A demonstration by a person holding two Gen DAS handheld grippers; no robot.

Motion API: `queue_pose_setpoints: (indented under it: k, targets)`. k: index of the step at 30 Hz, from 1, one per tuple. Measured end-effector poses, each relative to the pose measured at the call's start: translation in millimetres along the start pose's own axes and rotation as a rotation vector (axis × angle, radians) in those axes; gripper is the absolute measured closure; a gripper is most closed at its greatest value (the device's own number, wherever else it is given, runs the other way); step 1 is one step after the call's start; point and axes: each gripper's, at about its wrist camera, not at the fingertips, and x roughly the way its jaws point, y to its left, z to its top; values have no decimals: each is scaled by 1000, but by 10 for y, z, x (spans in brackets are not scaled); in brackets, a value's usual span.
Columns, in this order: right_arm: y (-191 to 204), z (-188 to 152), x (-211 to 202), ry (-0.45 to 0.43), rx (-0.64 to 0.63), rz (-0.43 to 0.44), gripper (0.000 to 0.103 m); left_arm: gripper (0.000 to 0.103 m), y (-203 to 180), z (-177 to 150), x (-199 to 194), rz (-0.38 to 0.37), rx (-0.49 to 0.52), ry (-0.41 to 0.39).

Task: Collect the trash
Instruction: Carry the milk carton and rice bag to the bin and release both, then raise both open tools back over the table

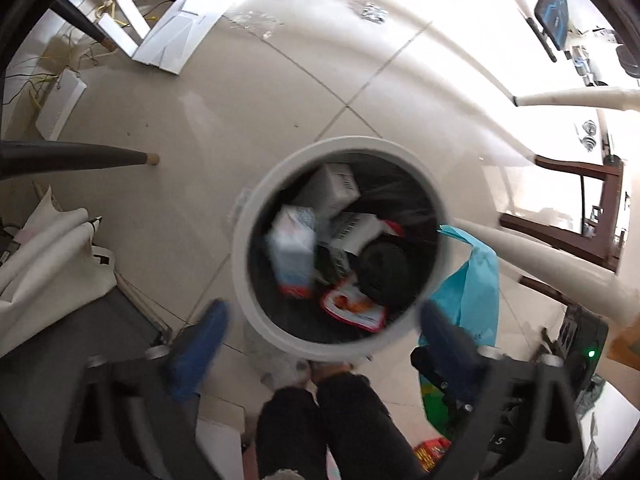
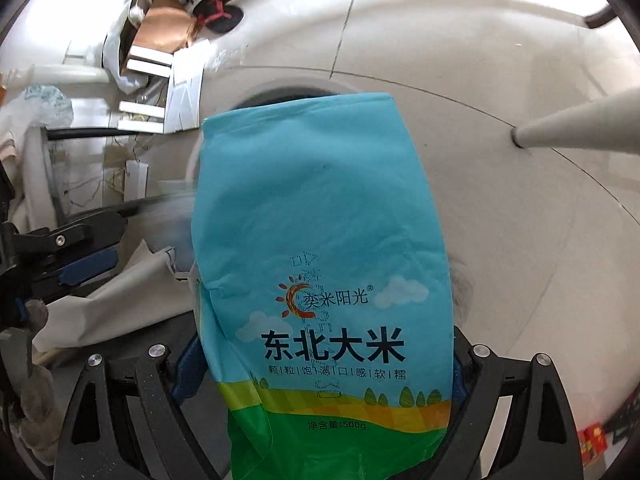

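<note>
Hanging above the trash bin [image 1: 340,248], my left claw [image 1: 320,344] stands wide open and empty. My right claw [image 2: 320,364] grips a blue rice bag [image 2: 320,240] just beside the bin's rim.

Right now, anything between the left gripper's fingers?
Nothing held. In the left wrist view the left gripper is open, and the near rim of the white bin shows between its blue fingers.

My bag [image 2: 324,264] hiding most of the bin [image 2: 280,94], its base cut off below, bin contents [image 1: 320,240] smeared by blur
</note>
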Motion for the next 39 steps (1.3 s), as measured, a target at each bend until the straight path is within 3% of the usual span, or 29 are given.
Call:
queue_pose_setpoints:
  k: [2, 7, 13, 20, 28, 39]
  targets:
    - [5, 48, 99, -19, -14, 3, 0, 0, 56, -24, -10, 51, 4, -41]
    - [60, 114, 109, -79, -34, -14, 0, 0, 95, -128, -114, 152, 25, -145]
    - [84, 101, -56, -109, -41, -151, 0, 0, 12, -254, -296, 260, 69, -190]
    - [56, 2, -331, -104, -43, -236, 0, 0, -114, -478, -389, 272, 87, -160]
    - [199, -224, -834, -107, -48, -220, 0, 0, -225, -827, -844, 236, 65, -156]
    - [591, -712, -2341, -134, -68, -208, 0, 0, -513, -1487, -2039, 239, 72, -186]
